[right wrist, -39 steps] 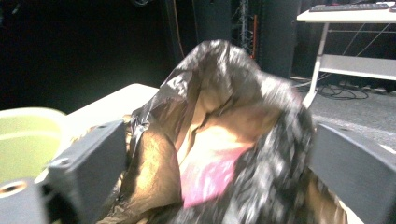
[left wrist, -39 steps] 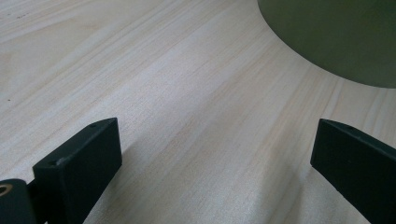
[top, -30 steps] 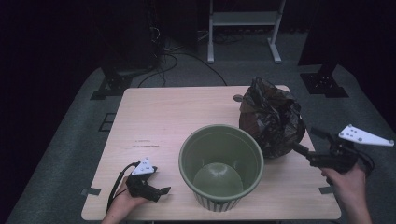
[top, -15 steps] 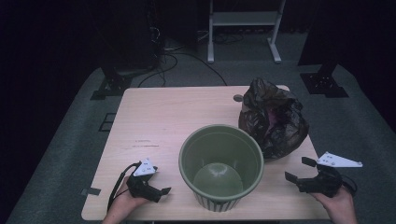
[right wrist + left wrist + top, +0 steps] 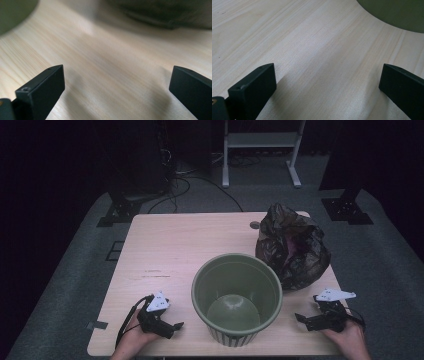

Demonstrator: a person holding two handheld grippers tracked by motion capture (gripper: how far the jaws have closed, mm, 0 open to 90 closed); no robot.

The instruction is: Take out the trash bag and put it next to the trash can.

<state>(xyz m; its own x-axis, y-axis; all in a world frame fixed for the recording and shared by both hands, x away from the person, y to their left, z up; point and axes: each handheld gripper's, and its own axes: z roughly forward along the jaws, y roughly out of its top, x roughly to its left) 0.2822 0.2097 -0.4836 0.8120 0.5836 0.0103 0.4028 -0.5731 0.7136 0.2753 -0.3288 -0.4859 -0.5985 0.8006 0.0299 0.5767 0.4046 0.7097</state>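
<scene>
A green bin (image 5: 236,297) stands empty near the front middle of the wooden table (image 5: 185,240). Behind it to the right sits a bulging black rubbish bag (image 5: 292,247), touching the bin's rim. My left gripper (image 5: 172,325) rests on the table left of the bin, open, jaws wide apart over bare wood (image 5: 324,75); the bin's wall (image 5: 397,12) shows at the top right of the left gripper view. My right gripper (image 5: 302,319) lies low on the table right of the bin, open and holding nothing. The bag's base (image 5: 160,12) shows blurred ahead in the right gripper view.
A small round grommet (image 5: 255,225) is set in the table top behind the bag. Beyond the table's far edge stand a white metal rack (image 5: 260,145), black stand bases (image 5: 120,210) and cables on grey carpet.
My right gripper has drawn back from the bag toward the front right corner and come down to the table. The bag stays put. The left gripper has not moved.
</scene>
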